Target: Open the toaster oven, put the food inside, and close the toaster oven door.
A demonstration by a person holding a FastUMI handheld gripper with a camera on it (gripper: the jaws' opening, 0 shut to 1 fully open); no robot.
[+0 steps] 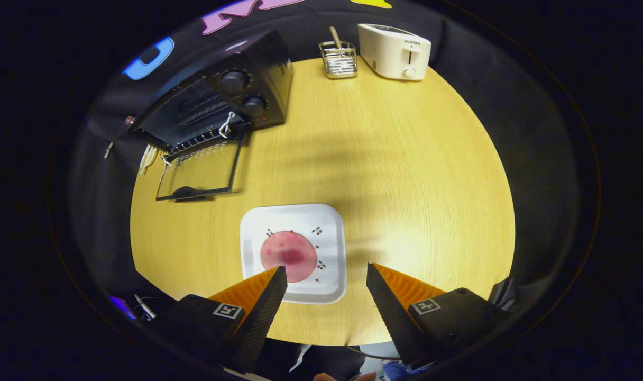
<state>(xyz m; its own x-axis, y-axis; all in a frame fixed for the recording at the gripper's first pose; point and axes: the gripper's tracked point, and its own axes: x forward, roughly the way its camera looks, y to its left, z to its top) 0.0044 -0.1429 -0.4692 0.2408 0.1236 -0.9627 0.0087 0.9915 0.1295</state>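
Note:
A black toaster oven (221, 100) stands at the far left of the round wooden table (406, 174). Its glass door (200, 172) is folded down flat, and the rack inside shows. A white square plate (329, 254) lies just ahead of the fingers, with a round pink slice of food (288, 255) on it. My gripper (327, 275) hovers above the table's near side, open, nothing between its fingers. One fingertip (276, 280) overlaps the plate's near corner in view; the other finger sits to the plate's right.
A white pop-up toaster (395, 51) stands at the table's far edge. Beside it is a small wire basket (339, 59) with a wooden stick in it. Bare tabletop spreads between the plate and the far items.

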